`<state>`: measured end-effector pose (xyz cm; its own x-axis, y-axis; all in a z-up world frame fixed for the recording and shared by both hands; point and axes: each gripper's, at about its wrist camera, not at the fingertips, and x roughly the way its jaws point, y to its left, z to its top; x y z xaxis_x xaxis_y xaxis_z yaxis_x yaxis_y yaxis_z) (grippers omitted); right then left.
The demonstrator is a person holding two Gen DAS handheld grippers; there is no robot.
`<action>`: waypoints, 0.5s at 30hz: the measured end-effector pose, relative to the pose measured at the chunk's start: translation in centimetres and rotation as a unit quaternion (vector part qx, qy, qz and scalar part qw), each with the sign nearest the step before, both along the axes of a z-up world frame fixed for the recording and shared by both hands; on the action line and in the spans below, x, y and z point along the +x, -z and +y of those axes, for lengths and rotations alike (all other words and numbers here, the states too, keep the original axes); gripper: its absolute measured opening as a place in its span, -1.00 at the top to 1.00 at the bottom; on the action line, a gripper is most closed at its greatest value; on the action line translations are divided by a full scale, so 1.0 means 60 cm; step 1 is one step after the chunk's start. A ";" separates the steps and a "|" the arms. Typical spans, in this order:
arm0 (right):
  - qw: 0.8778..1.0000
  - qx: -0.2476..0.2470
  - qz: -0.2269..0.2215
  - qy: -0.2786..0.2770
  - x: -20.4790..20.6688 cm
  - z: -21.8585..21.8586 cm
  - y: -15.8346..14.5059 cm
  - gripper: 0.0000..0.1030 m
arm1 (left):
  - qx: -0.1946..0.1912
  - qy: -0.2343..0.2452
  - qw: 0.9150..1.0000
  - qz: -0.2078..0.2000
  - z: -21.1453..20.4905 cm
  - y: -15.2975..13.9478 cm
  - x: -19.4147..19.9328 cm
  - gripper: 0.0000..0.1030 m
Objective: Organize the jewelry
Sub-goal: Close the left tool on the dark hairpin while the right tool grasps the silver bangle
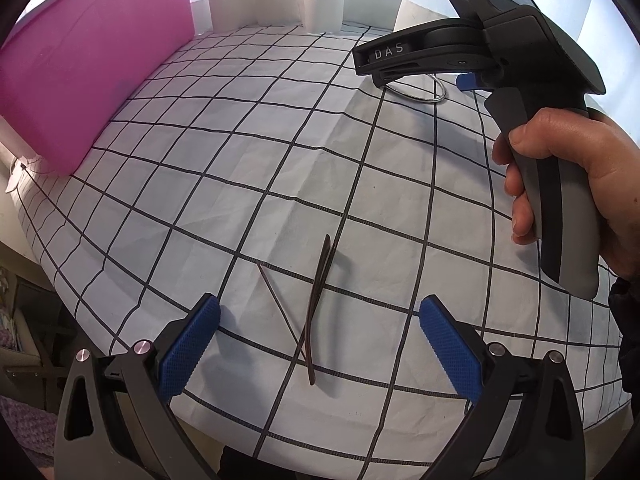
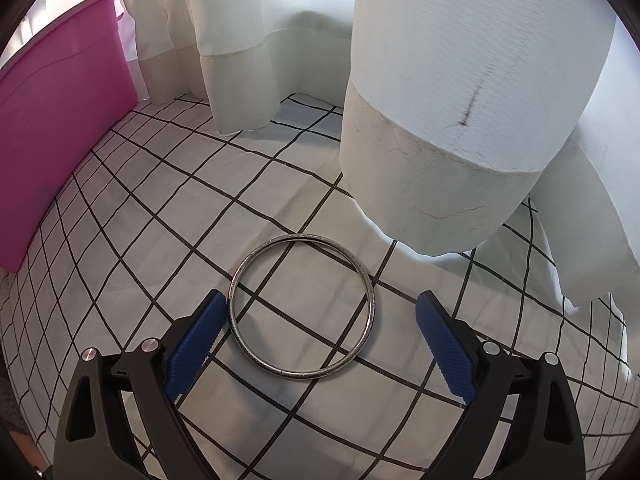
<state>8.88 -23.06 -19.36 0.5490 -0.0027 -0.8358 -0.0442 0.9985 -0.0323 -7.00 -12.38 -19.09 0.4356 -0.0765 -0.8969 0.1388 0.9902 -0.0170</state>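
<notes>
- Left gripper: blue, diamond-knurled pads are set on black fingers and are spread wide; nothing is held between them.
- Dark hair clip: a thin, slightly curved strip is seen lying on the cloth between the left gripper's pads, touching neither; a finer dark pin is crossed against its near end.
- Right gripper: the same ribbed blue pads are held wide apart and empty.
- Silver bangle: a round metal hoop with a finely engraved rim is laid flat on the cloth between the right gripper's fingers; its left edge is just beside the left pad, though contact cannot be judged.
- Tablecloth: pale woven fabric is printed with a thin black grid and lightly creased.
- Pink bin: a smooth plastic wall is seen at the left edge of the cloth.
- White curtains: hemmed folds are draped onto the cloth behind the bangle.
- Right hand: it is wrapped around the right gripper's grey handle in the left wrist view.
</notes>
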 end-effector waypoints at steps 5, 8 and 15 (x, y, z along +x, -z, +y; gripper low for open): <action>1.000 0.001 0.002 0.004 0.002 0.004 -0.002 -0.75 | -0.005 -0.002 1.000 -0.008 0.009 -0.004 -0.007 -0.71; 1.000 0.001 -0.010 0.000 -0.005 0.010 -0.005 -0.58 | -0.003 -0.008 1.000 -0.012 0.018 -0.009 -0.010 -0.49; 1.000 -0.002 -0.025 0.002 -0.013 0.018 -0.007 -0.37 | -0.001 -0.002 1.000 -0.022 0.023 -0.019 -0.015 0.48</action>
<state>8.07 -21.98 -18.95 0.5901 -0.0084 -0.8073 -0.0385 0.9985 -0.0385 -7.91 -11.03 -17.94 0.4750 -0.0759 -0.8767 0.1357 0.9907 -0.0123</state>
